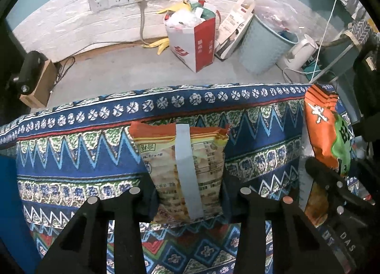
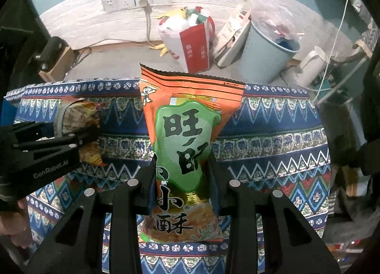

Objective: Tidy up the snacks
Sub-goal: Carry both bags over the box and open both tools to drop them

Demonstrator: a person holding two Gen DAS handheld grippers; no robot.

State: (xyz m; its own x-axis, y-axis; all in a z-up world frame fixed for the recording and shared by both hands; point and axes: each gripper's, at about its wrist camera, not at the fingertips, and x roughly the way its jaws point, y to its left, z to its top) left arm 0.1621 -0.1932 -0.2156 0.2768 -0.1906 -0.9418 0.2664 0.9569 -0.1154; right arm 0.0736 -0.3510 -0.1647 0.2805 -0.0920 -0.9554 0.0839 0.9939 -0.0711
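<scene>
If we squeeze too hard, snacks crack: our left gripper [image 1: 188,191] pinches the pale snack bag [image 1: 182,169], our right gripper [image 2: 182,183] the orange bag [image 2: 185,131], near the table's [image 1: 71,155] far edge.

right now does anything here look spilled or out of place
Nothing is spilled on the patterned tablecloth. On the floor behind it, yellow banana peels lie loose beside an overstuffed red-and-white paper bag rather than inside it, and more peel pokes out of its top.

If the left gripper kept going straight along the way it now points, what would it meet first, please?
The left gripper is already closed on the snack bag with the pale strip; straight on, it would probably press that bag into the patterned cloth beneath, though depth is unclear.
</scene>
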